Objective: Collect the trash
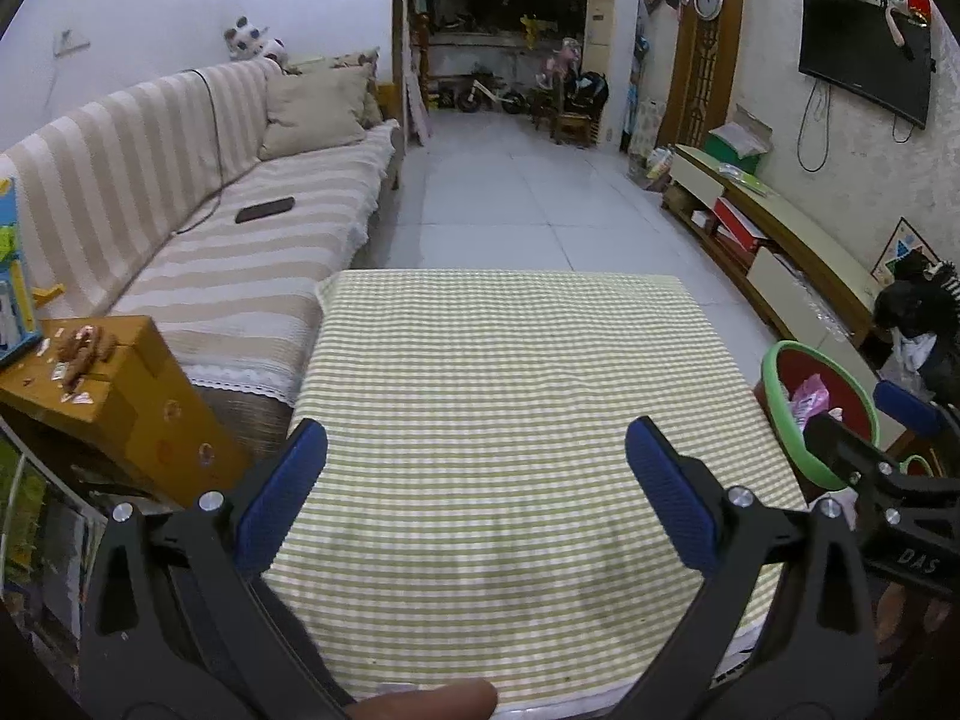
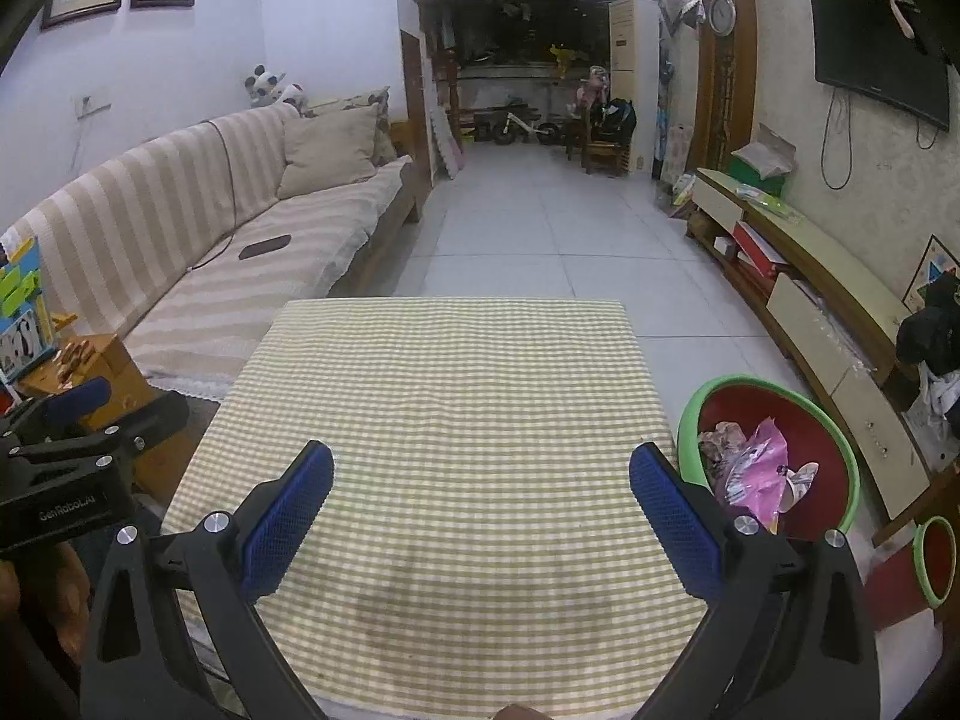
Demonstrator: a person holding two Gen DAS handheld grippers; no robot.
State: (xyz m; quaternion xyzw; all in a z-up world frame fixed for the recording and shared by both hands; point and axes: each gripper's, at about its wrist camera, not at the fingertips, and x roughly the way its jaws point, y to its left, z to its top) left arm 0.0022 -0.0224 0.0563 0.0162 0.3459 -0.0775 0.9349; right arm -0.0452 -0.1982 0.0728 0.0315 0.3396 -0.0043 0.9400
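Trash [image 2: 753, 468], pink wrappers, lay in the red green-rimmed basin [image 2: 690, 420] right of the counter [image 2: 450, 396]. Left gripper [image 1: 477, 492] and right gripper [image 2: 480, 498] hovered over the checked cloth, both spread and empty.

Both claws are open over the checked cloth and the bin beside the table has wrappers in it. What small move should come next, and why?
Probably draw both claws back and stop. The left claw and right claw are open and hold nothing, the checked cloth shows no litter, and wrappers already lie in the red bin to the table's right. The cluttered yellow box by the sofa might be checked next.
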